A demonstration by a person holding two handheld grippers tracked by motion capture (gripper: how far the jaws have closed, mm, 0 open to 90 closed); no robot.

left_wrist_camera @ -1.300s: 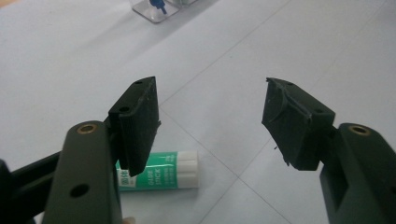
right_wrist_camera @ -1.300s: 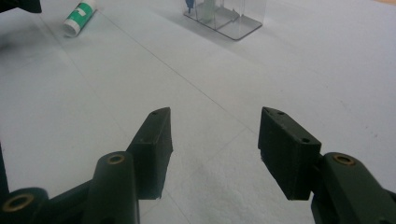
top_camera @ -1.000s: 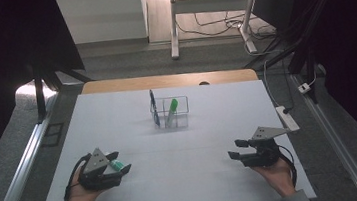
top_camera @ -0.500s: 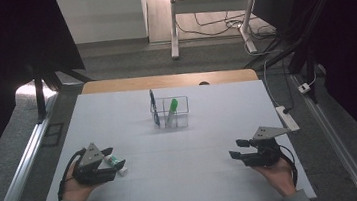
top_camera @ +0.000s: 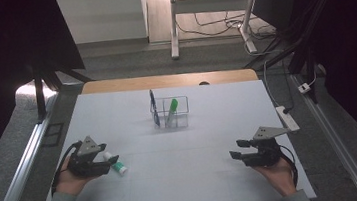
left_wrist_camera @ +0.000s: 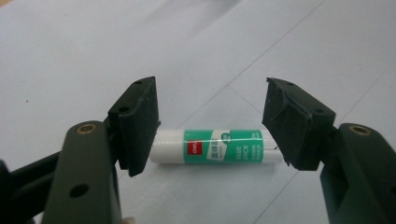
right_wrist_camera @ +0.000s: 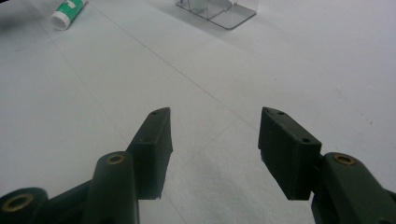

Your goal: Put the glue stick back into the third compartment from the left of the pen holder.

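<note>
A green-and-white glue stick (top_camera: 117,166) (left_wrist_camera: 217,147) lies flat on the white table. My left gripper (top_camera: 105,161) (left_wrist_camera: 211,119) is just left of it, jaws open. In the left gripper view the stick lies crosswise just beyond the fingertips, and the pads do not press on it. My right gripper (top_camera: 235,154) (right_wrist_camera: 215,135) rests low at the table's right, open, with bare table between its jaws. The glue stick (right_wrist_camera: 67,12) also shows far off in the right gripper view.
A clear plastic organiser (top_camera: 173,116) (right_wrist_camera: 219,13) stands at the table's middle back, holding a green marker (top_camera: 171,106) and a dark blue pen (top_camera: 153,105). A white power strip (top_camera: 288,117) lies at the right edge. A wooden strip (top_camera: 164,81) runs along the far edge.
My left gripper has drawn back to the left, away from the glue stick, which stays on the table. The right gripper has not moved.
</note>
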